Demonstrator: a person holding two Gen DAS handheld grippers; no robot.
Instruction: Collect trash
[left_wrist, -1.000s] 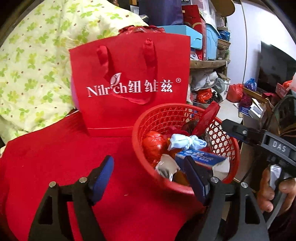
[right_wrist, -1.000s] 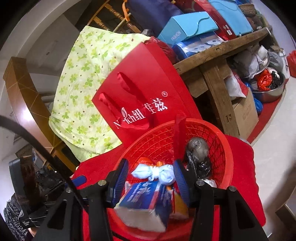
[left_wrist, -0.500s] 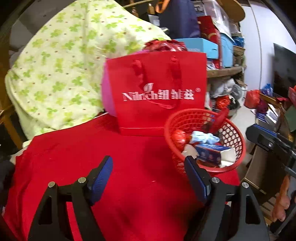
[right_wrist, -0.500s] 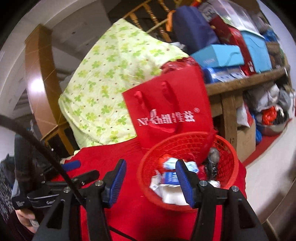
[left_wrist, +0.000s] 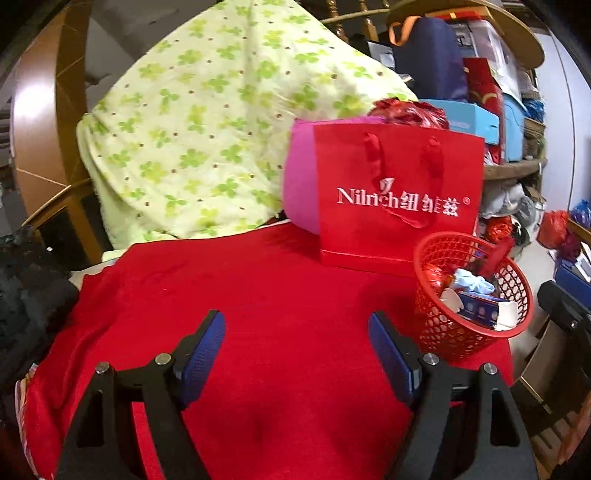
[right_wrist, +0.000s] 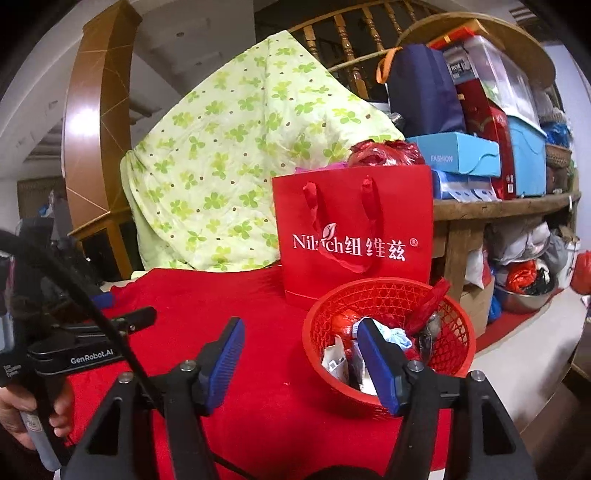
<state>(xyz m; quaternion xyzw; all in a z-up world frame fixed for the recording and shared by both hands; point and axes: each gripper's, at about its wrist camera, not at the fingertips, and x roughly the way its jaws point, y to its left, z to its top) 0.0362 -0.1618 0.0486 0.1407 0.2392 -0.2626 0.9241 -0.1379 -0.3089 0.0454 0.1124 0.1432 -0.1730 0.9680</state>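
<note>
Left wrist view – hand-held gripper: left hand-held gripper (left_wrist: 295, 354) stood wide, nothing between its blue pads, only bare red cloth (left_wrist: 229, 295) beneath.
Left wrist view – task's thing: red mesh basket (left_wrist: 436, 332) sat ahead and to the right of the gripper, at the right edge of the bench, already holding trash: a blue-and-white carton (left_wrist: 484, 310), a pale blue wad (left_wrist: 474, 284), red wrappers.
Left wrist view – surroundings: red Nilrich gift bag (left_wrist: 399, 229) stood upright just behind the basket; green clover quilt (left_wrist: 214, 140) heaped behind that. No loose trash visible on the cloth.
Right wrist view – hand-held gripper: right hand-held gripper (right_wrist: 301, 363) had just been opening and was empty, no pad pressing on anything; its right pad overlapped the basket in the picture.
Right wrist view – task's thing: basket (right_wrist: 454, 354) lay straight ahead, slightly right, nearer this gripper than the left one. The carton lay flat among the trash.
Right wrist view – surroundings: gift bag (right_wrist: 354, 236) close behind the basket; left tool body and the hand (right_wrist: 22, 417) holding it at far left; cluttered wooden shelf (right_wrist: 498, 208) to the right.
Judgement: drop appeared done; the gift bag crowds the far side of the basket, so any further reach suits the near side.
</note>
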